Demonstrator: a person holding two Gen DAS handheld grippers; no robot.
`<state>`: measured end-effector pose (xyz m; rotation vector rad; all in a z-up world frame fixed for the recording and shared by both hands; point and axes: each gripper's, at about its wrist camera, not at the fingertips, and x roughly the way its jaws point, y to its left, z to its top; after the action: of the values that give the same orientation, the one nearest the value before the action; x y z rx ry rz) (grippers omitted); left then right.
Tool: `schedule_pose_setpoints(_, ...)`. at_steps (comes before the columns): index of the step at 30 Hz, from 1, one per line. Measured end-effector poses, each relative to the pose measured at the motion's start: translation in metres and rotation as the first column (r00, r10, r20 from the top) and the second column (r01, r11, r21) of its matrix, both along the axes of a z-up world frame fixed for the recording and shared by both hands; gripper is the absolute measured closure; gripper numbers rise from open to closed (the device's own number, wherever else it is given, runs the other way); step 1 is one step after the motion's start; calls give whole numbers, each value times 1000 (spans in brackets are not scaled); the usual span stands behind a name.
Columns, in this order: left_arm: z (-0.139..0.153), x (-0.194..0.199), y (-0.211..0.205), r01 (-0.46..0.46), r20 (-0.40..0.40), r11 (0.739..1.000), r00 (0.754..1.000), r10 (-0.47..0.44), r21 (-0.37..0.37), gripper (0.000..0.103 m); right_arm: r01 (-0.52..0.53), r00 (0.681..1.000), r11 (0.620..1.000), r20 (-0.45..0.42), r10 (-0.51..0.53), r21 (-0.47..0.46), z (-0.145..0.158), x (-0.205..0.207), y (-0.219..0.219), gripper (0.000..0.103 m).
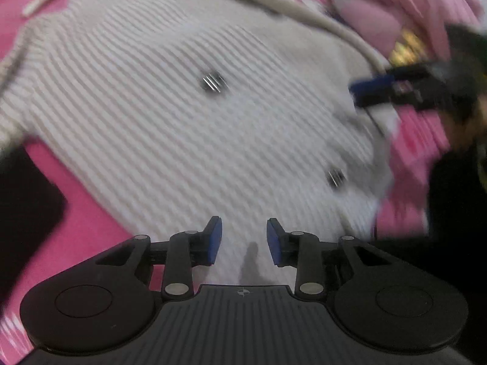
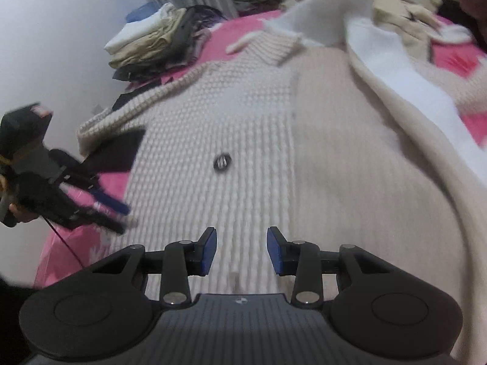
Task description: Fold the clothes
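Left wrist: left gripper (image 1: 244,240) jaws apart, empty, over cream knit cardigan (image 1: 182,121) spread on pink bed (image 1: 91,228); pinch an edge, not the buttons (image 1: 213,82)
Right wrist: right gripper (image 2: 242,251) jaws apart, empty, above the ribbed, blurred knit; folded pile (image 2: 152,42) behind

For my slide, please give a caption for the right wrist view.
Open right gripper above a cream knitted cardigan spread on pink bedding.
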<state>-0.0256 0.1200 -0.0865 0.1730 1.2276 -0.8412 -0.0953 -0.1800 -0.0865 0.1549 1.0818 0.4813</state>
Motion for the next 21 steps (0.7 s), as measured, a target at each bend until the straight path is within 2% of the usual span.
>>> schedule_pose_setpoints(3,-5,42,-11,-98,47,995,994,97,13,71,1,1000,1000,29,-2,28,-2,29,6,63)
schedule_pose_setpoints(6,-11,93,-16,-219,73,976,973,217,16,71,3,999,998,54,-6,58,-5,57,11,63)
schedule_pose_setpoints(9,-10,138,-23,-312,151,950,938,313,-28,70,20,998,993,-60,-13,114,-37,69,4,63)
schedule_pose_setpoints(10,-10,152,-26,-340,178,939,922,343,-47,68,15,996,992,-85,-4,124,-47,70,3,63)
schedule_pose_setpoints(12,-6,181,-30,-371,254,925,890,379,-80,52,-5,997,989,-80,17,148,-48,71,1,63)
schedule_pose_setpoints(13,-4,195,-34,-375,301,923,874,382,-82,47,-14,996,986,-86,29,168,-43,75,-3,62)
schedule_pose_setpoints(16,-3,234,-46,-382,424,921,823,379,-80,41,-29,999,979,-31,36,202,-12,91,-19,62)
schedule_pose_setpoints(17,-4,247,-50,-384,459,920,806,374,-76,37,-23,1000,983,24,19,184,4,103,-28,62)
schedule_pose_setpoints(20,-8,276,-51,-393,468,914,792,393,-104,32,0,982,992,189,-24,128,51,138,-55,60)
schedule_pose_setpoints(21,-10,286,-51,-396,465,911,789,402,-115,28,16,969,996,244,-37,86,62,156,-61,54)
